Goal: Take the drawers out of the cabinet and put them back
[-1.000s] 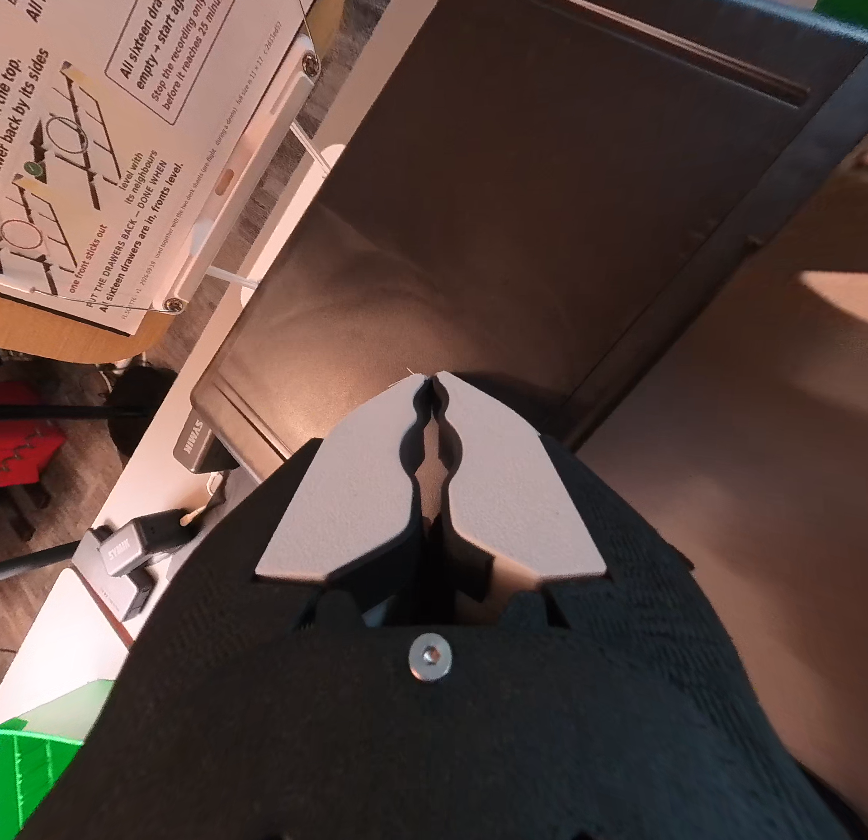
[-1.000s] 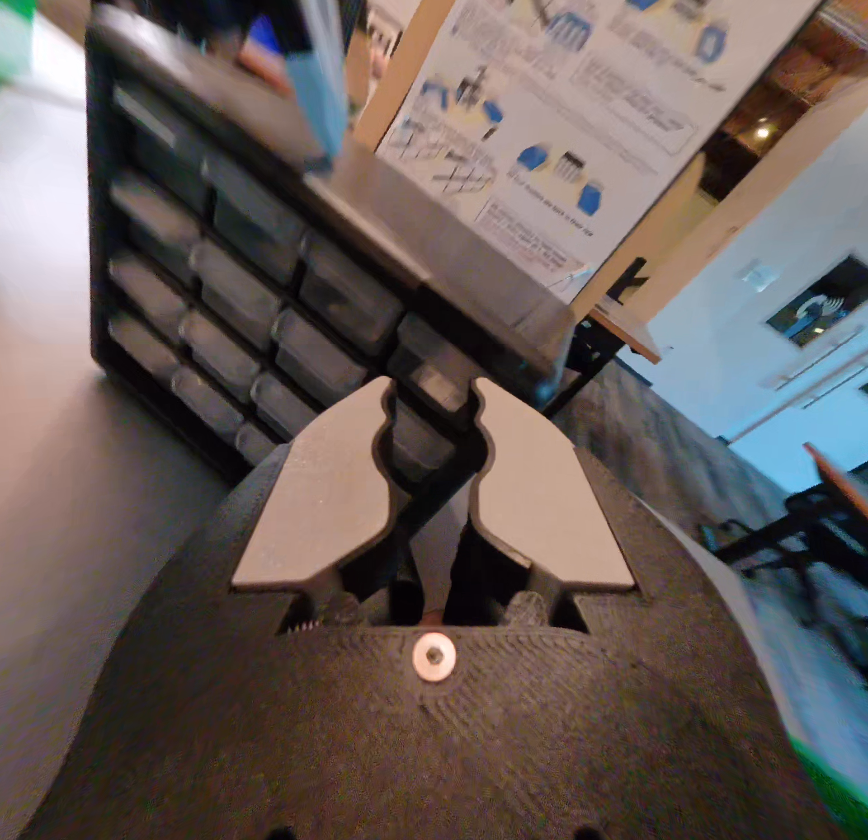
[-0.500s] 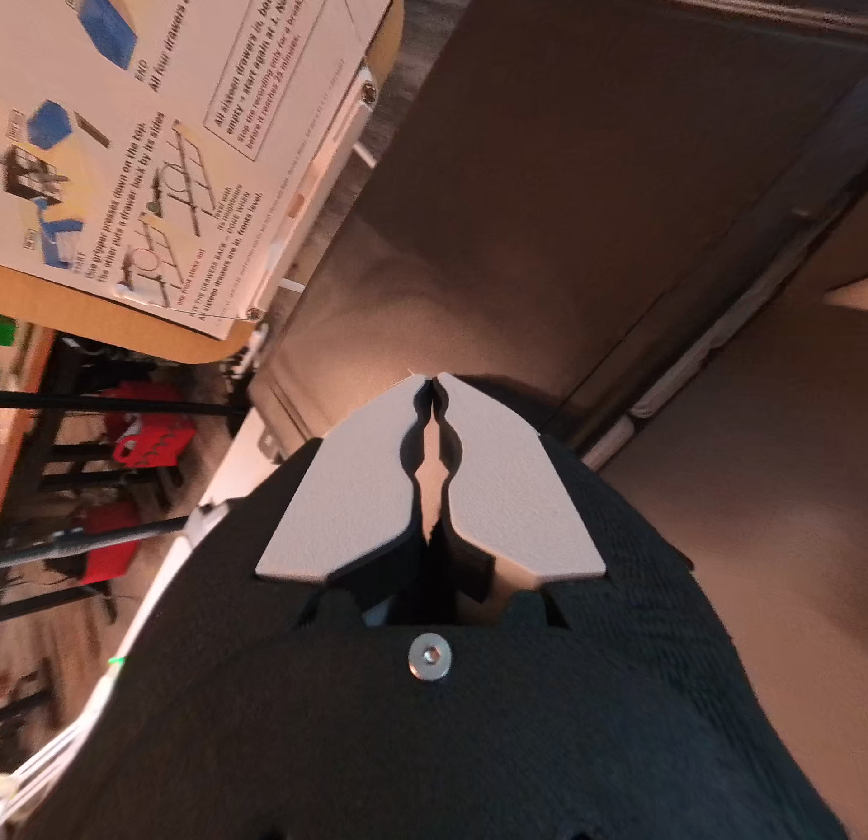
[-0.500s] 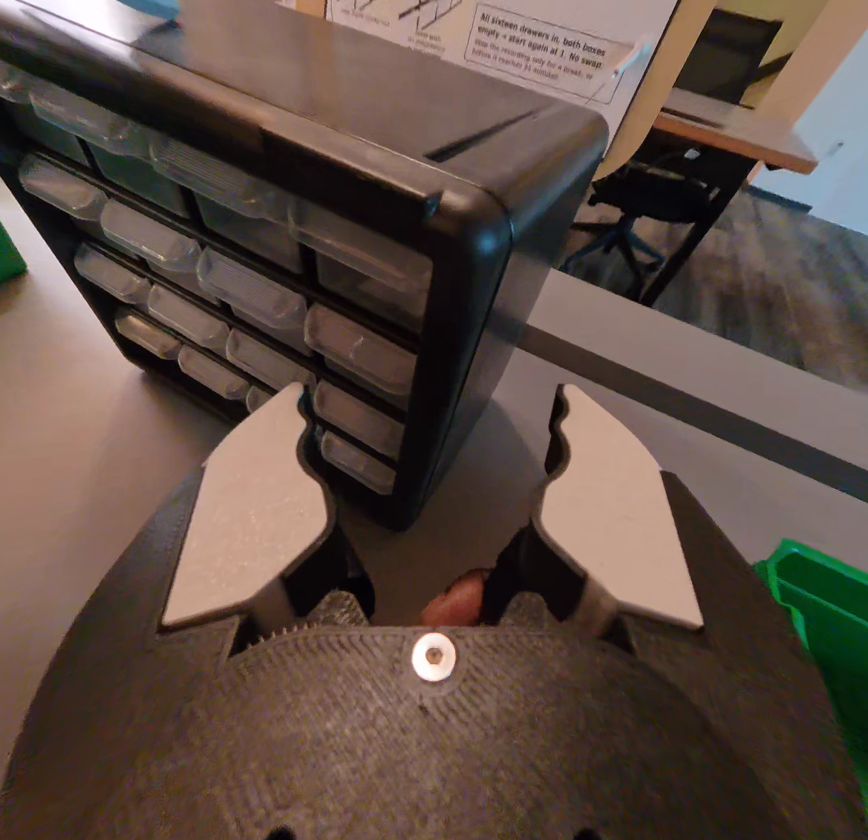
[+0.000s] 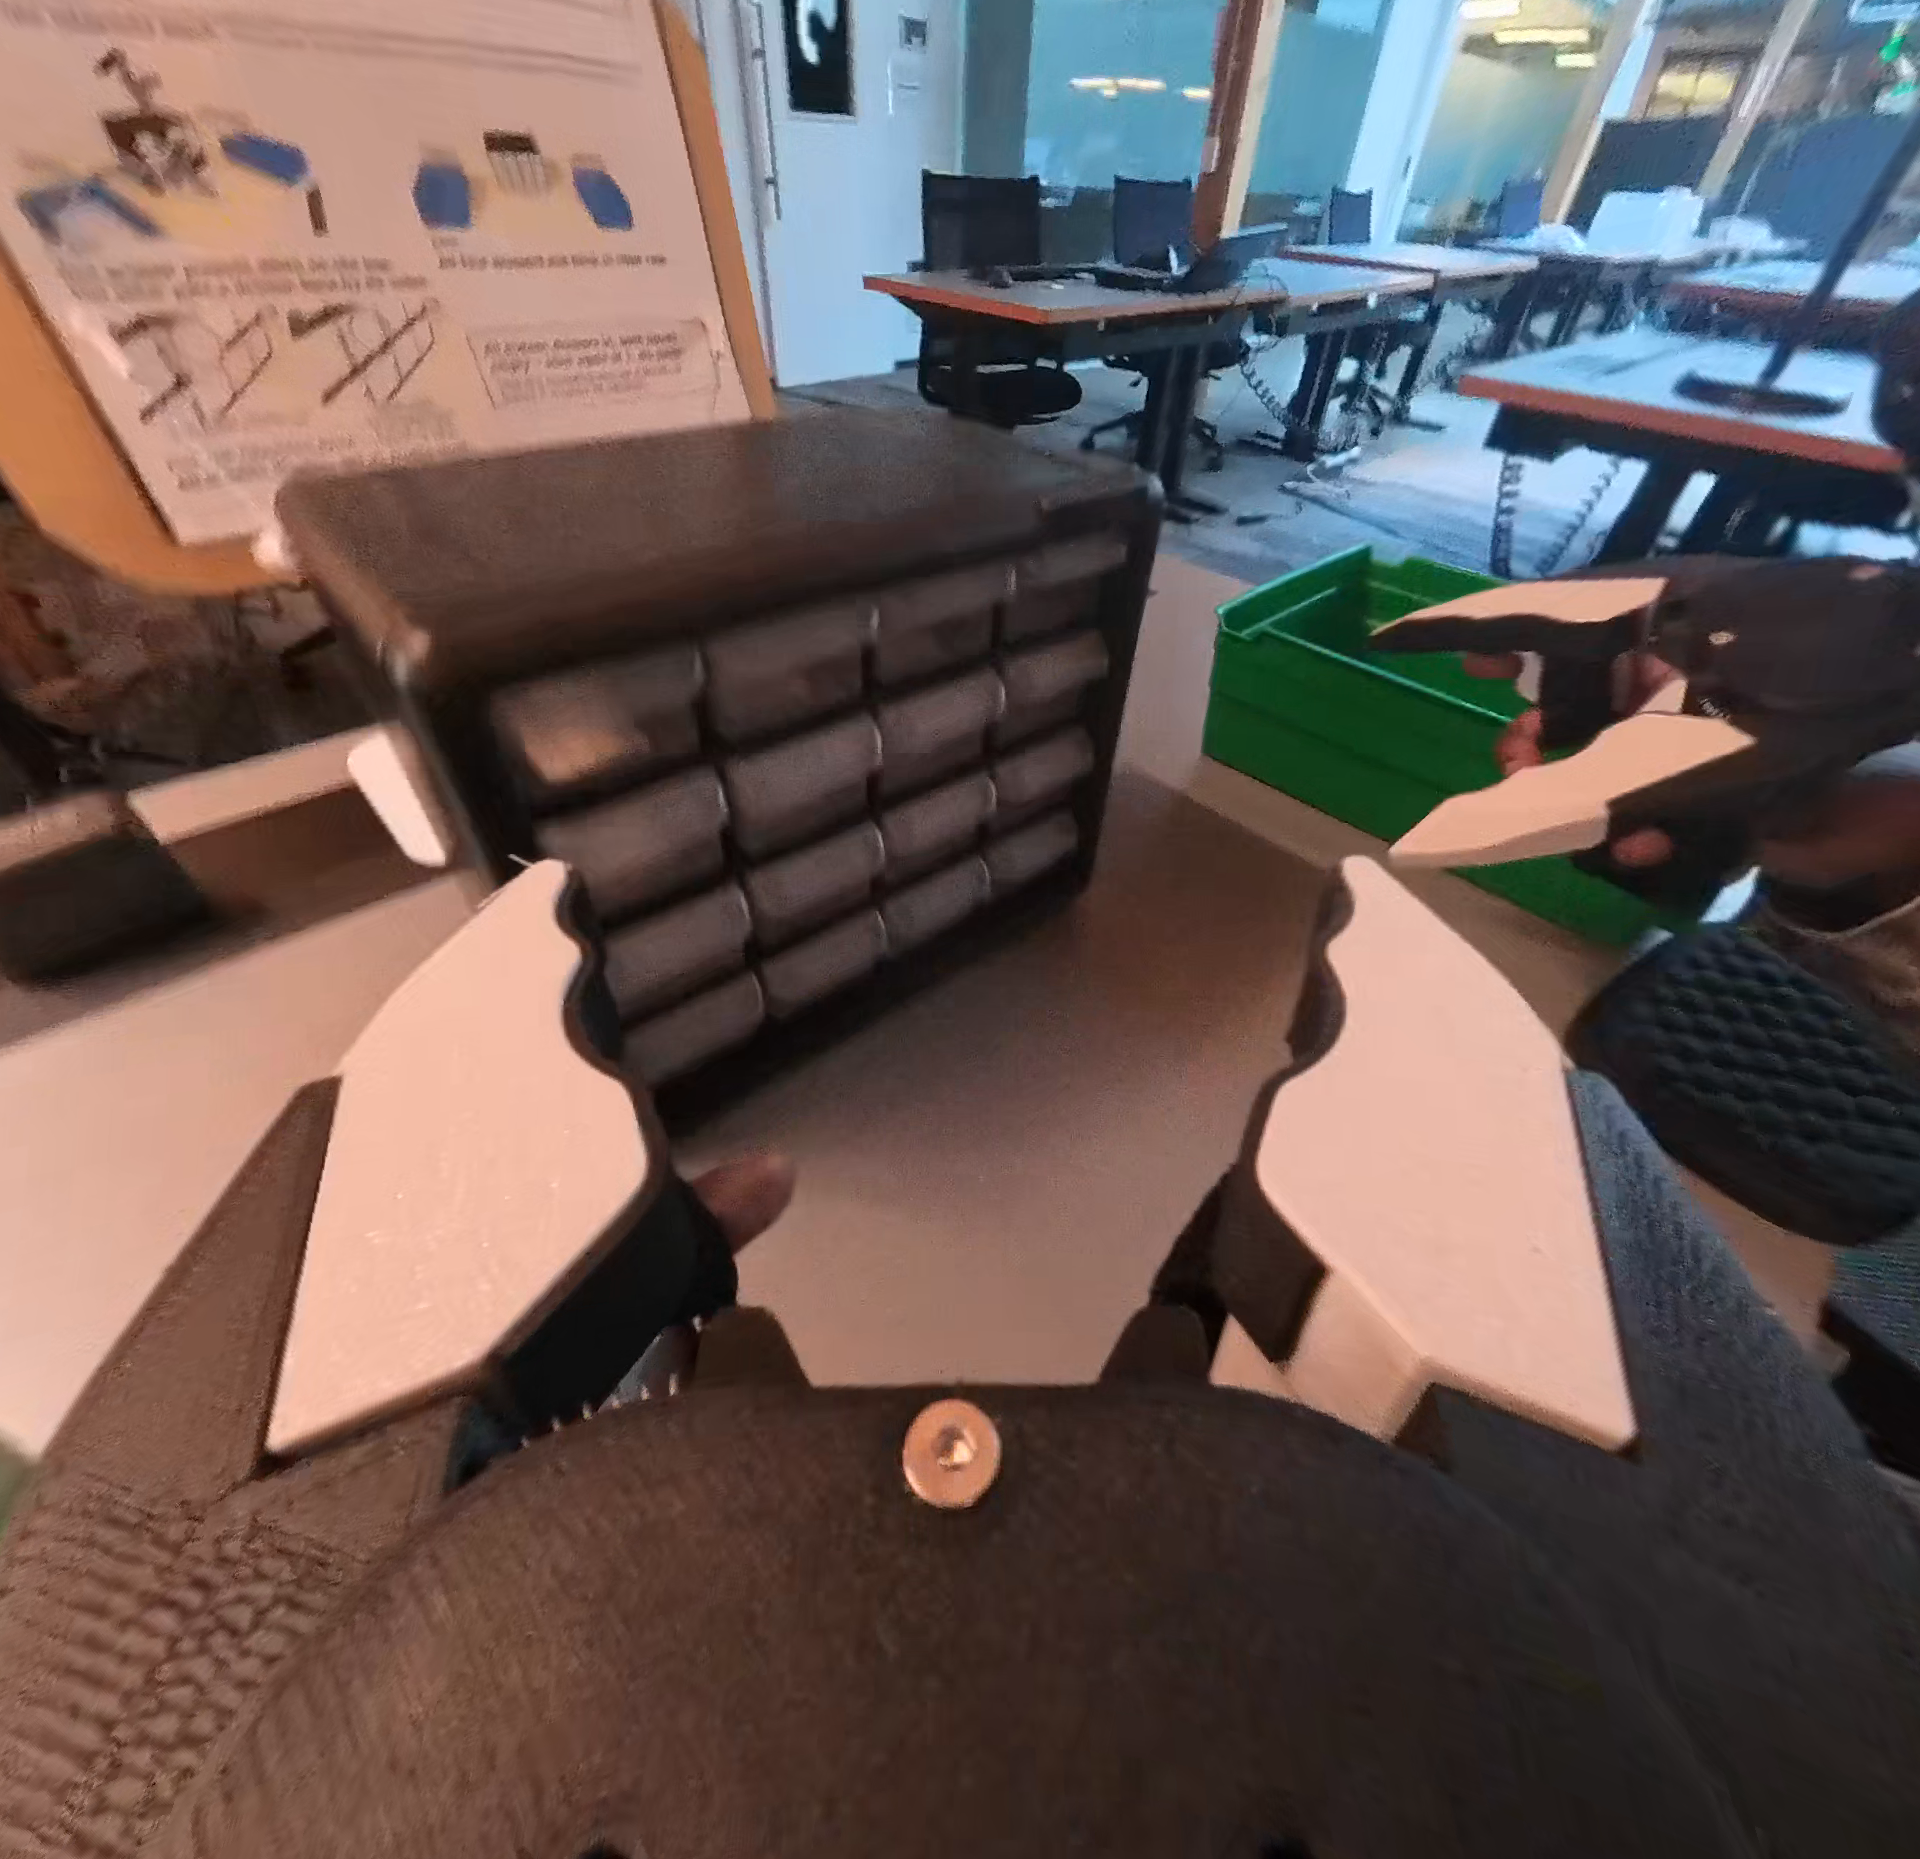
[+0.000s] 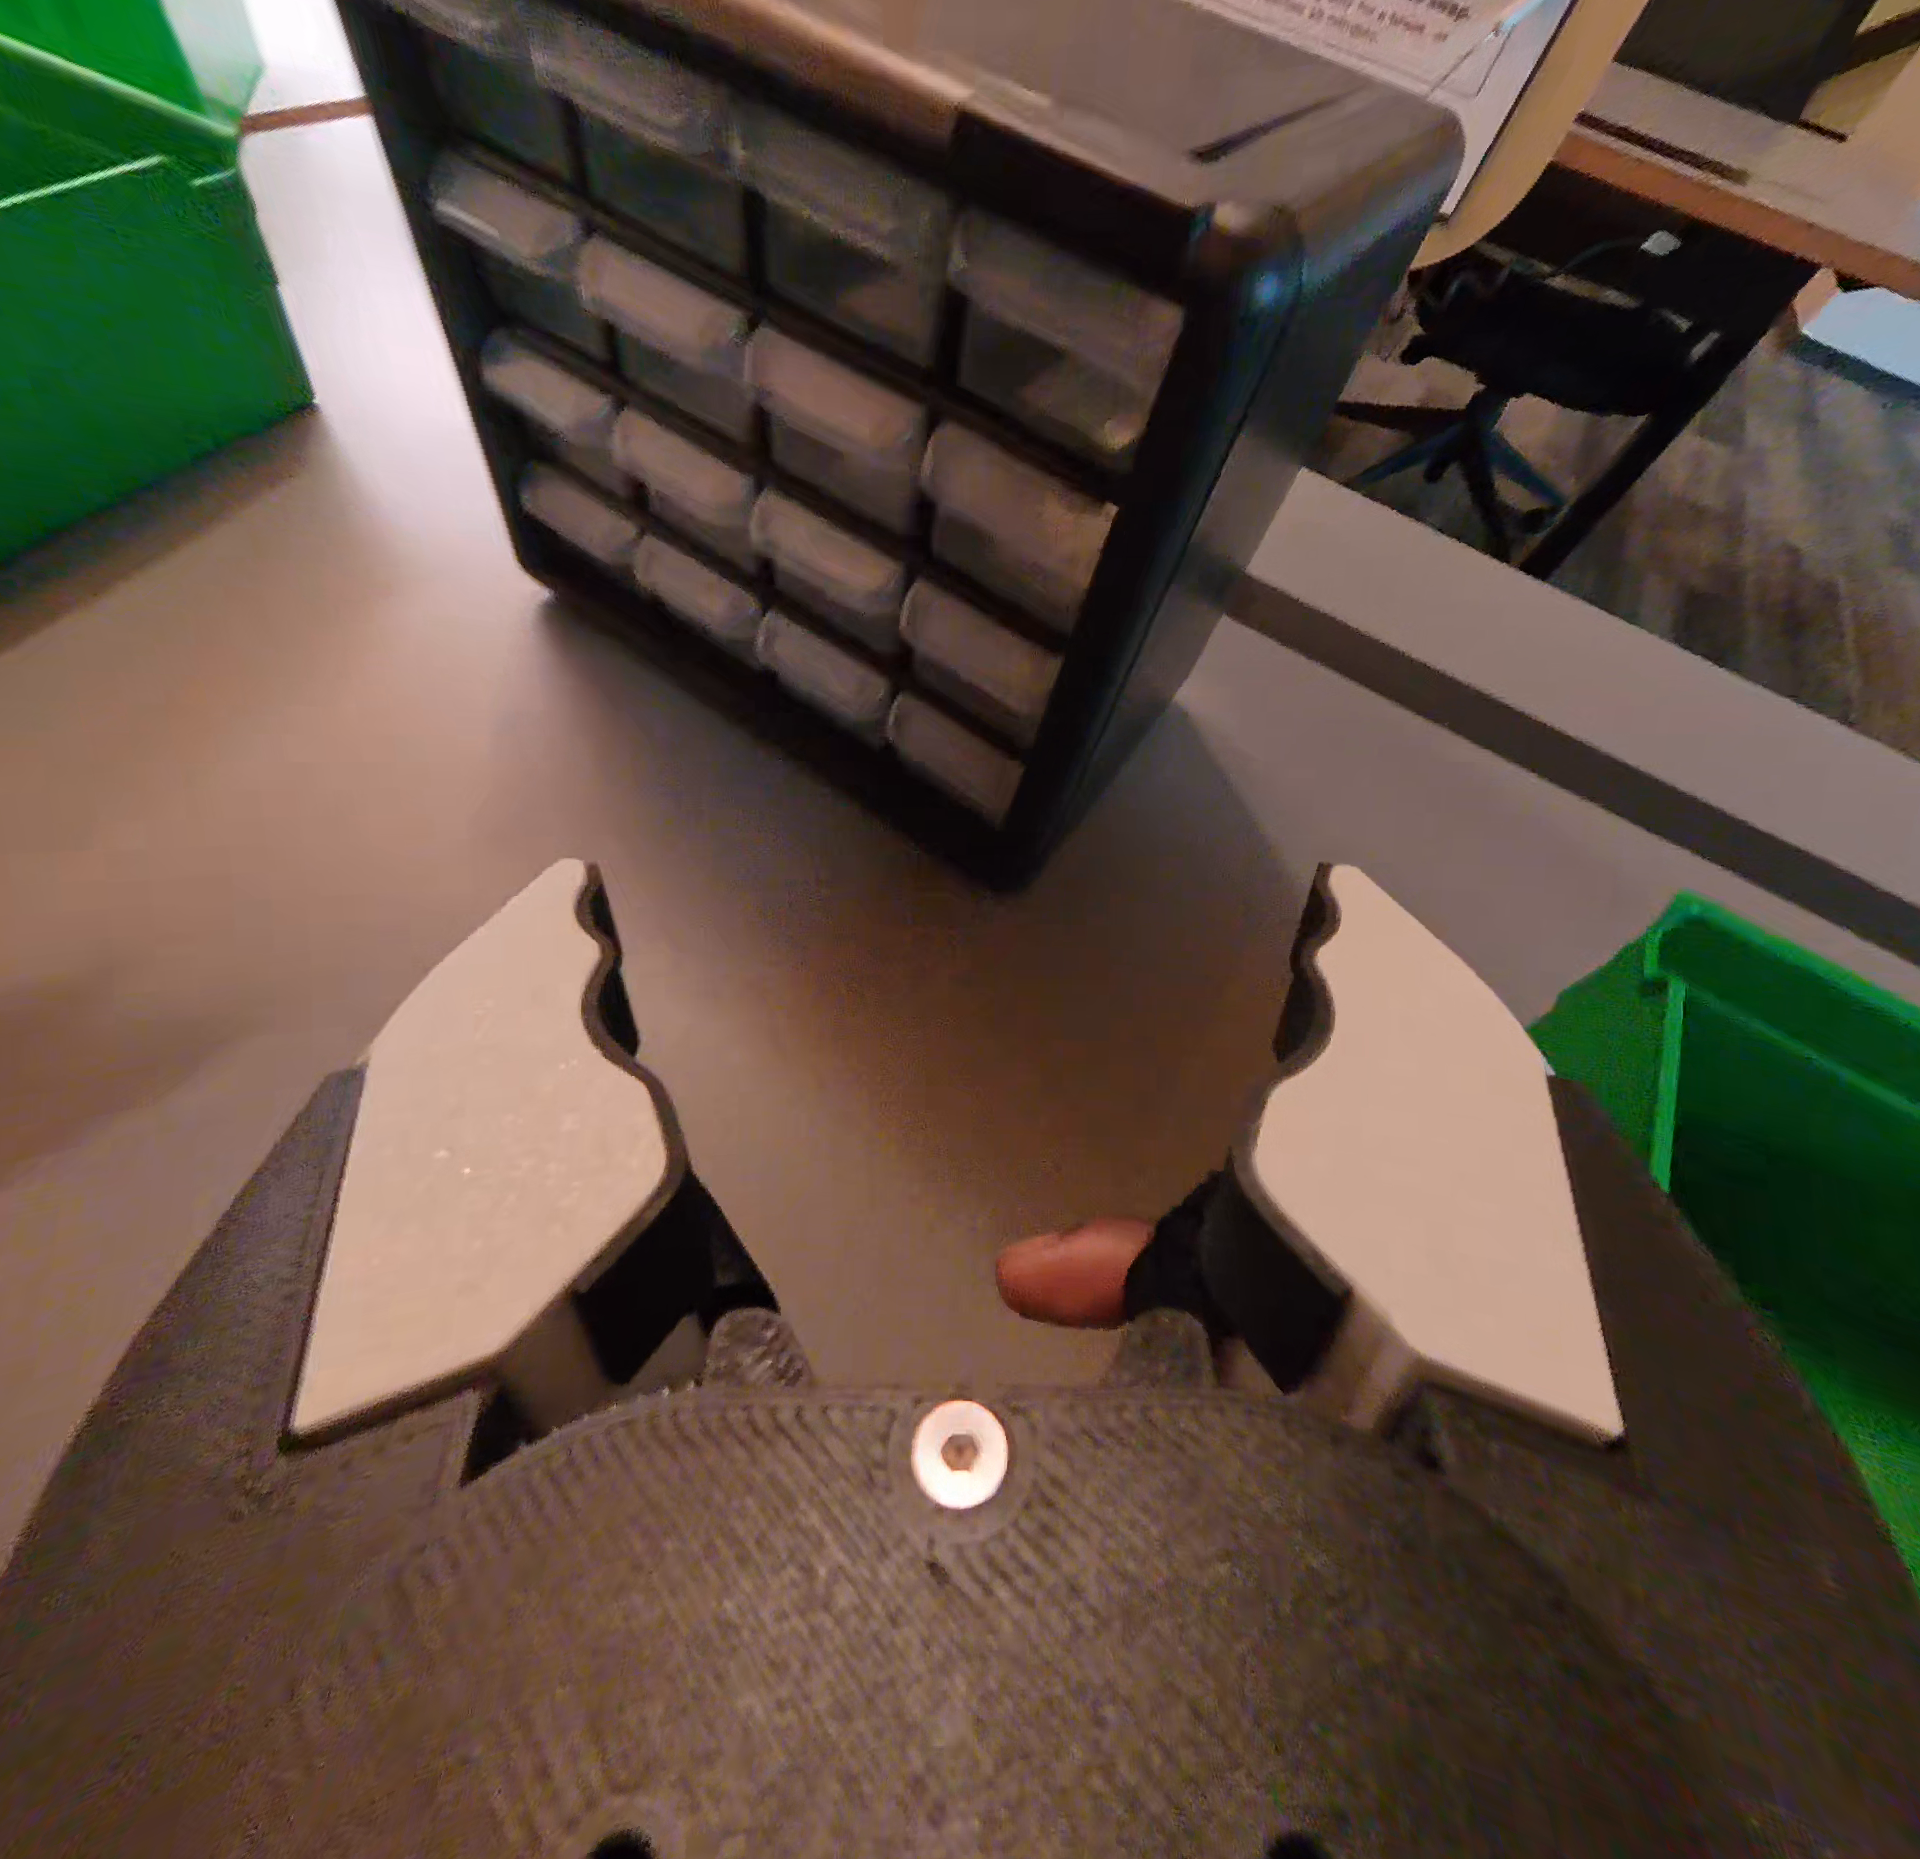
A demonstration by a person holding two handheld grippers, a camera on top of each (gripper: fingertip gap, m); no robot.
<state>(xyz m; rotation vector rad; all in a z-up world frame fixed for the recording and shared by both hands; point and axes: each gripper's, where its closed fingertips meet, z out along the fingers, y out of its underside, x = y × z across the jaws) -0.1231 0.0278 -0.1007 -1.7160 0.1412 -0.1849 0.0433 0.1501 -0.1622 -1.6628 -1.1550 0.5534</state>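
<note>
While both tongs hang over the grey surface [image 5: 935, 1165] with nothing between their fingers, the black cabinet [image 5: 717, 521] stands upright in the middle of the left wrist view and in the upper centre of the right wrist view. Its drawers [image 5: 800, 770], four rows of four with clear fronts, all sit in their slots; motion blur hides whether any front bears a label.

Left tongs [image 5: 951, 895] fill the lower half of their own view, spread wide, with a bare fingertip showing beside the left plate. Right tongs [image 6: 956, 879] are likewise spread wide, a fingertip showing by the right plate; they also appear at the right edge of the left wrist view, held in a gloved hand [image 5: 1766, 666] over a green bin [image 5: 1340, 729].

A second green bin [image 6: 125, 282] sits at the upper left of the right wrist view. Behind the cabinet, at the upper left of the left wrist view, leans a white instruction sheet [image 5: 343, 199] with printed text and small blue and black diagrams. Office desks [image 5: 1143, 292] and chairs fill the upper right.
</note>
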